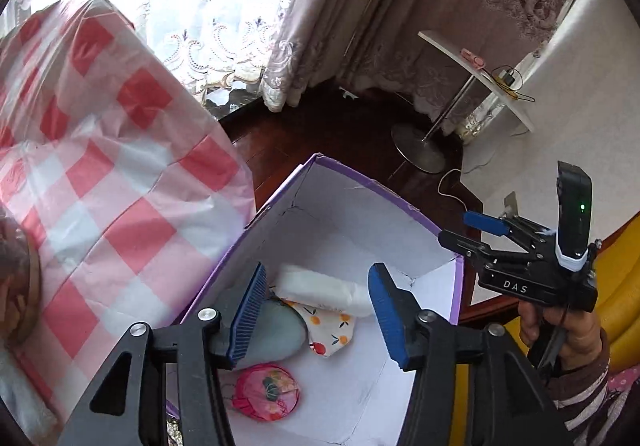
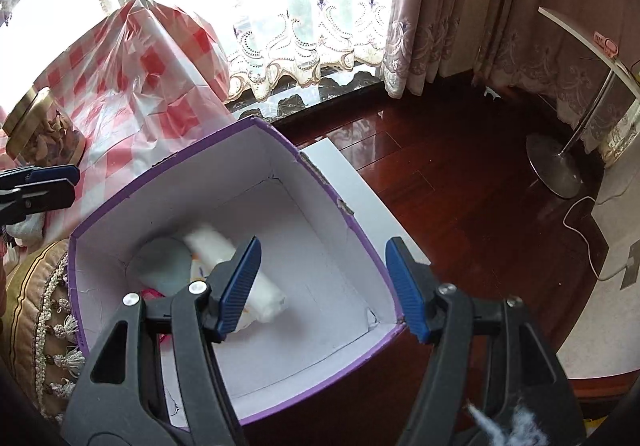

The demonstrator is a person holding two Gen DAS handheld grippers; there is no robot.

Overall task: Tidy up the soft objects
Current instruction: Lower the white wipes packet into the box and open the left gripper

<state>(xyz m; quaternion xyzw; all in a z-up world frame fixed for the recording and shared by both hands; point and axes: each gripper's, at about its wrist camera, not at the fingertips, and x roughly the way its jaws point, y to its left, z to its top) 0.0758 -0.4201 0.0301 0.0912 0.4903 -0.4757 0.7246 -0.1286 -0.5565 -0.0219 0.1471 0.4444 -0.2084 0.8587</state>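
A purple box with a white inside [image 1: 360, 214] [image 2: 320, 230] stands on the floor beside the table. In it lie a white rolled cloth [image 1: 324, 286] [image 2: 264, 286], a pale blue-green soft pad [image 1: 276, 334] [image 2: 166, 262], a fruit-print fabric piece [image 1: 332, 326] and a round pink pouch [image 1: 266, 392]. My left gripper [image 1: 320, 318] is open and empty above the box. My right gripper [image 2: 324, 286] is open and empty over the box; it also shows in the left wrist view [image 1: 476, 226], right of the box. The left gripper's tip shows in the right wrist view [image 2: 48, 182].
A table under a red-checked plastic cloth [image 1: 120, 166] [image 2: 140, 86] lies left of the box, with a gold-lidded jar [image 2: 36, 126] on it. A tasselled cushion [image 2: 36, 306] sits by the box. A dark wood floor [image 2: 460, 186], curtains, a white stand [image 1: 472, 74] and a yellow seat [image 1: 624, 306] surround it.
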